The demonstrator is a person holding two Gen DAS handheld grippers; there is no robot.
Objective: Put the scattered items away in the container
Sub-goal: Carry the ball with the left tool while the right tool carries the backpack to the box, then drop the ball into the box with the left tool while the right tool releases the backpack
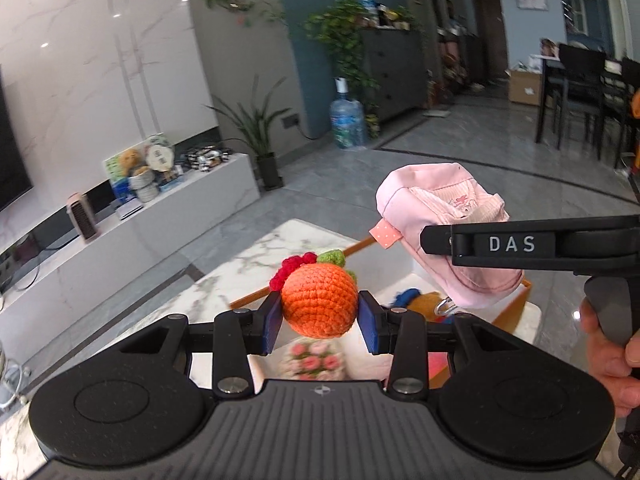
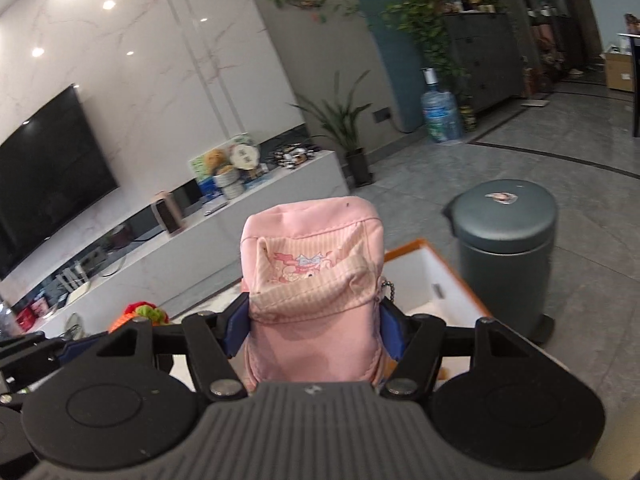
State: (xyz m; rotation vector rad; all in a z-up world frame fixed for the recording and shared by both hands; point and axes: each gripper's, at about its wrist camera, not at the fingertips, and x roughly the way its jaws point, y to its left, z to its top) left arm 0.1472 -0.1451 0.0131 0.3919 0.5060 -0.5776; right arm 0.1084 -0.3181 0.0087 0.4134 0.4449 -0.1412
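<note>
Currently my left tongs (image 1: pixel 319 326) pinch crochet orange (image 1: pixel 319 299), right tongs (image 2: pixel 316 330) pinch pink pouch (image 2: pixel 316 276); container (image 2: pixel 432 280) lies below-ahead, nearer right tongs

Orange crocheted fruit (image 1: pixel 319 300) with red and green trim, clamped between blue pads, raised above marble table. Pink pouch (image 2: pixel 316 280) upright, likewise clamped, above white, orange-rimmed container (image 2: pixel 436 276) already holding toys

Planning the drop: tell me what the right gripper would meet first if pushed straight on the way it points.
Probably nothing close. The right gripper, shut on the pink pouch, points above the white box toward the low TV cabinet across open floor. Depth is unclear.
</note>
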